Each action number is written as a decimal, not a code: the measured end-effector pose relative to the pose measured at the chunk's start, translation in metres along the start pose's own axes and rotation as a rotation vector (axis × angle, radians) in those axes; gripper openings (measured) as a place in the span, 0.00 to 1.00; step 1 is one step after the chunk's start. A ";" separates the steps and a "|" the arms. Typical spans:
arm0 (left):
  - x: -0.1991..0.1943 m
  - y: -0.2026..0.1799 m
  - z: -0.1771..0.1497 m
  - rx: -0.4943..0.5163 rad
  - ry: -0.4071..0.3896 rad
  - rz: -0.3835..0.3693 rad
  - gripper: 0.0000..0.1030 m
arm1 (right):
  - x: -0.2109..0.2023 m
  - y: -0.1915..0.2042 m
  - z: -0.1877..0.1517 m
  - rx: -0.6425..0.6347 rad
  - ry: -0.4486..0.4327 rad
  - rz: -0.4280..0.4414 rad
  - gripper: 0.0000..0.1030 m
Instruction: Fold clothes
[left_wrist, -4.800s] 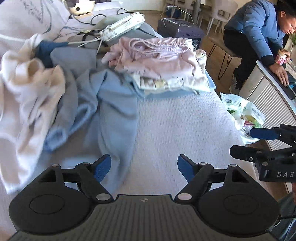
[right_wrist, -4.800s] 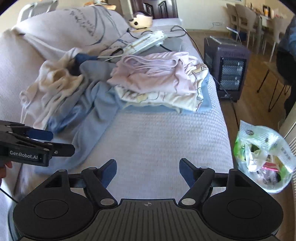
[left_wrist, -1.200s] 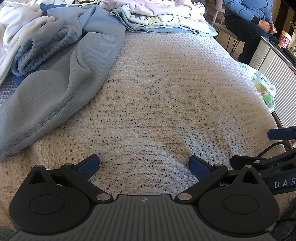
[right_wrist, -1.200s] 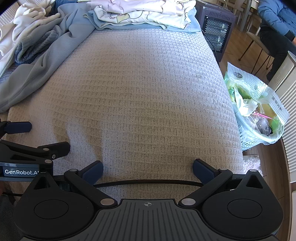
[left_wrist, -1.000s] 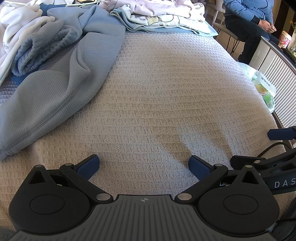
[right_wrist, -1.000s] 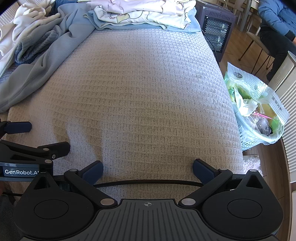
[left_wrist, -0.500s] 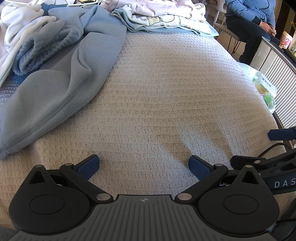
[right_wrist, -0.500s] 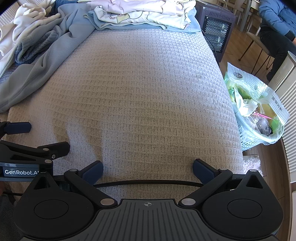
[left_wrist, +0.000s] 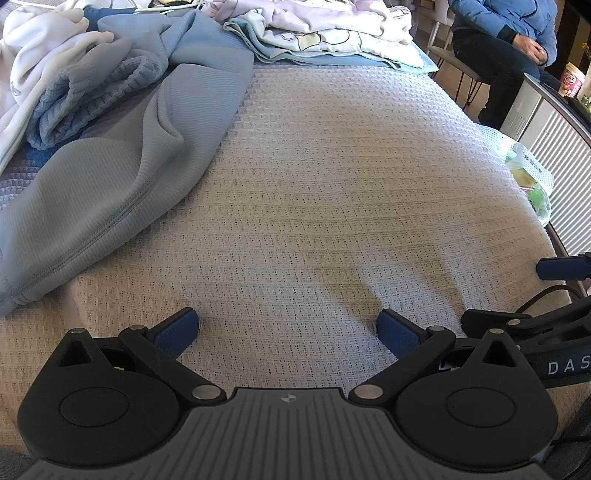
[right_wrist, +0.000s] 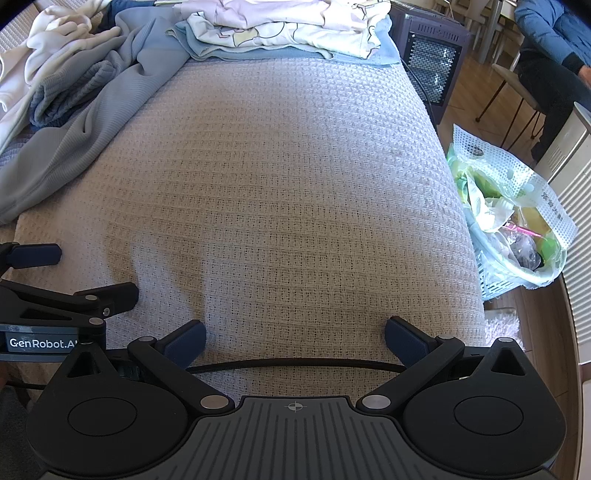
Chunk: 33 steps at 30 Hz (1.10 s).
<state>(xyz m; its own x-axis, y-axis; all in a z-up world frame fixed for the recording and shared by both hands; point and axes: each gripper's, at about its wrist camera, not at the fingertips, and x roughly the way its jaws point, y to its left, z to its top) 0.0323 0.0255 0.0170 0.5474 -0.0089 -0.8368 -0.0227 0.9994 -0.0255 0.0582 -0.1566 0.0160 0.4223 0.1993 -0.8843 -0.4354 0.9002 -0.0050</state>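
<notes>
So both grippers sit idle at the near edge of the waffle-weave bed cover (right_wrist: 295, 177), side by side, nothing in them. Left gripper (left_wrist: 288, 330) has its jaws spread wide; right gripper (right_wrist: 293, 338) likewise.

Next garment is probably the grey-blue ribbed top (left_wrist: 122, 170), ahead and to the left of the left gripper, sprawled with its hem (left_wrist: 74, 258) trailing closest. Beyond it, a chunkier blue knit (left_wrist: 92, 96) and a cream garment (left_wrist: 44, 51), all tangled. Folded stack (right_wrist: 288, 26) is straight ahead, at the far end.

Handling guess: soft, limp, light, not slippery; it will drape and drag its neighbours. The hem looks thicker and stitched, so pinch there or at a shoulder seam, one gripper per corner, then lift clear. A mid-panel grab would likely just bunch it.

A black cable (right_wrist: 295, 363) lies across between the right gripper's fingers; it could snag.
</notes>
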 end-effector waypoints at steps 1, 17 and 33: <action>0.000 0.000 0.000 0.000 0.000 0.000 1.00 | 0.000 0.000 0.000 0.000 0.000 0.000 1.00; 0.000 0.001 0.001 0.010 0.005 0.005 1.00 | -0.001 0.002 -0.002 -0.001 -0.002 -0.002 1.00; -0.057 0.050 0.008 -0.188 -0.041 0.195 1.00 | -0.002 0.008 -0.002 -0.033 -0.002 -0.027 1.00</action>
<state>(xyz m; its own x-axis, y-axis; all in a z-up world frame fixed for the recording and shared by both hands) 0.0066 0.0759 0.0675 0.5507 0.1887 -0.8131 -0.2842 0.9583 0.0299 0.0525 -0.1505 0.0171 0.4354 0.1762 -0.8828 -0.4501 0.8919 -0.0440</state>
